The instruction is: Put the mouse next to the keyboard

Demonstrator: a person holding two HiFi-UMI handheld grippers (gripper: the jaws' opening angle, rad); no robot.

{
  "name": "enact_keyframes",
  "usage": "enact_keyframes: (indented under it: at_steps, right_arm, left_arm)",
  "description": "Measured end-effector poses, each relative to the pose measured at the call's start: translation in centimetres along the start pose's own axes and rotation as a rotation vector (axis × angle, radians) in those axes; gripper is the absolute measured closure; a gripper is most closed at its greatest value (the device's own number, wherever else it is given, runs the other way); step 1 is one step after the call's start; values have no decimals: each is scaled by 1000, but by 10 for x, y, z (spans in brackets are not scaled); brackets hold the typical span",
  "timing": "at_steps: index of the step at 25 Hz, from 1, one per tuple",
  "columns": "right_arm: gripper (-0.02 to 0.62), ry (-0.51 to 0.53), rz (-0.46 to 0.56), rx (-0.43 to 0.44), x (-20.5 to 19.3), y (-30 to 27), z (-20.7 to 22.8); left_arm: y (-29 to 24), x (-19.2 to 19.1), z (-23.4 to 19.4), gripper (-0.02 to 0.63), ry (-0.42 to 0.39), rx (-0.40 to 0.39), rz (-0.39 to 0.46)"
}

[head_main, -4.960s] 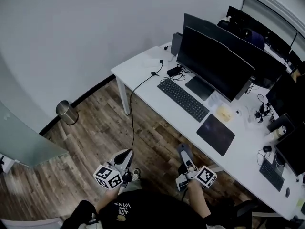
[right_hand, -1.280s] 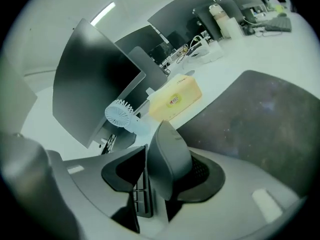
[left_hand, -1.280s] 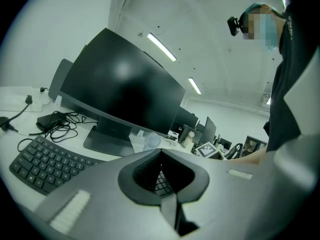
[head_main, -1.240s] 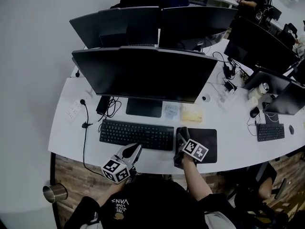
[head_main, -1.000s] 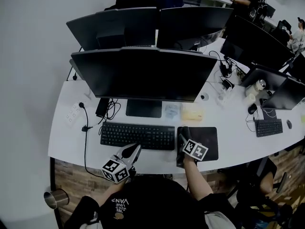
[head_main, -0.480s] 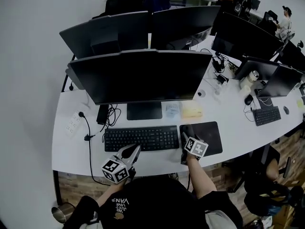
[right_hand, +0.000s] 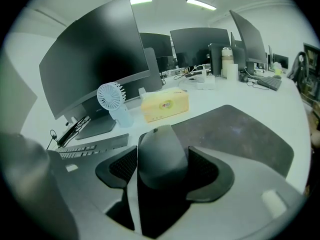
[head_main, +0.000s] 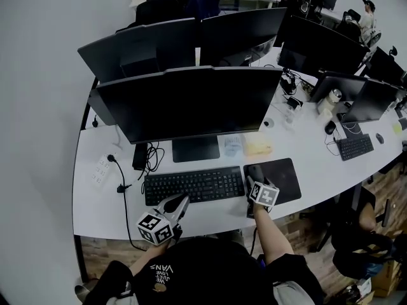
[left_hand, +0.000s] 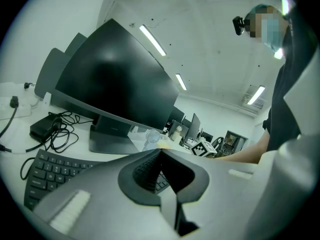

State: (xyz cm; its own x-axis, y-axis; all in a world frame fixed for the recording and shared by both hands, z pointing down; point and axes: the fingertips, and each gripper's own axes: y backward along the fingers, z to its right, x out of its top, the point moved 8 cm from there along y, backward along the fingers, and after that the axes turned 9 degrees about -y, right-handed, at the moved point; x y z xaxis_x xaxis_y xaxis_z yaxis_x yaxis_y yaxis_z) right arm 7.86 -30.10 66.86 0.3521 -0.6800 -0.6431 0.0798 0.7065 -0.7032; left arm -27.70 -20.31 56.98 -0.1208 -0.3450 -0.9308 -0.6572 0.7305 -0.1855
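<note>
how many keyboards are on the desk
2. One keyboard lies in front of the nearest monitor; a second keyboard lies at the far right of the desk. Others may be hidden behind the monitors.

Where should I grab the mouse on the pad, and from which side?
Pinch the mouse across its two long flanks at mid-body, coming from its rear, angled down. It lies flat on the mouse pad, domed back up, so the top would slip. The right gripper straddles it that way; its jaws have just been opening, pads apparently clear.
</note>
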Motion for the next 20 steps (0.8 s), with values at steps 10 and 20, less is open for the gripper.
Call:
enact_keyframes:
  at_steps: [10,20]
  right_arm:
    - [284,-94,42,19,-4,26,14]
    - [322,-80,107,288,9,71,-3]
  left_arm:
    - [-5,-1,-3,604,1,-19,9]
    - [-6,-1,25,604,14,95,62]
